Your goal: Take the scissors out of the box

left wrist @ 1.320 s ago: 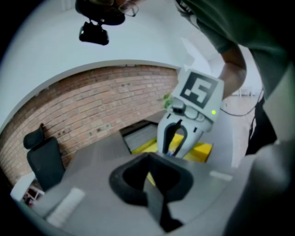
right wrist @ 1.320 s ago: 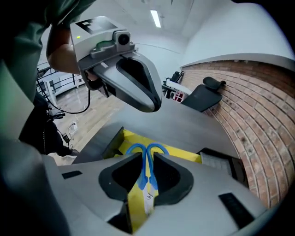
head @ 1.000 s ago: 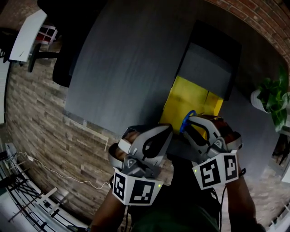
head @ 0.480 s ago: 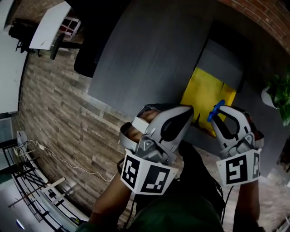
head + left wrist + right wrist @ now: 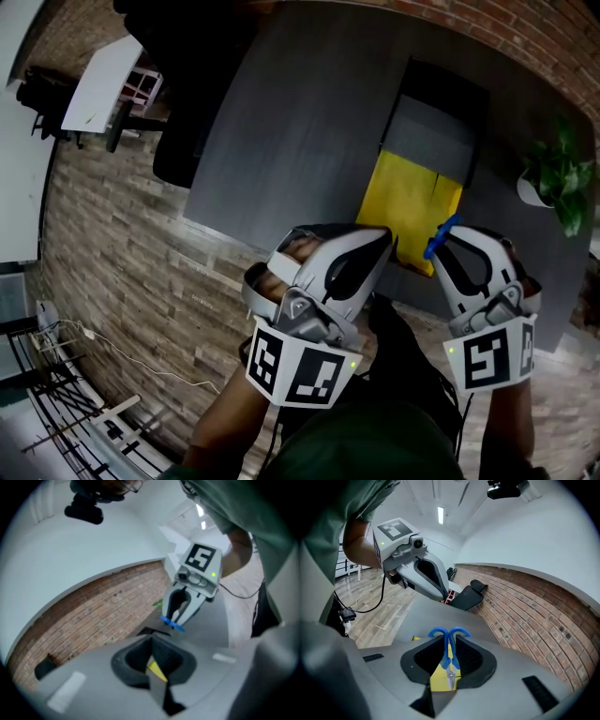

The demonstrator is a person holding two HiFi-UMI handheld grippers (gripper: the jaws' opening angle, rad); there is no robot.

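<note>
box (image 5: 412, 202) sat on table (image 5: 281, 141), plant (image 5: 558, 183) to its right. scissors (image 5: 439, 236) in right claw (image 5: 441, 247) over box's near edge; left claw (image 5: 380, 246) just left of them.

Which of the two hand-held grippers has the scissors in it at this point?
The right hand-held gripper: blue-handled scissors are clamped between its jaws. The left hand-held gripper has its jaws together with nothing between them.

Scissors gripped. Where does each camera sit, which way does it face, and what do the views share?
Head view: on the person's head, facing steeply down at the table and yellow box; shows left gripper, right gripper, forearms.
Left gripper view: on the left gripper, along its shut, empty jaws, toward the right gripper.
Right gripper view: along jaws clamping the scissors, toward the left gripper.
Shared: all three show the scissors.
</note>
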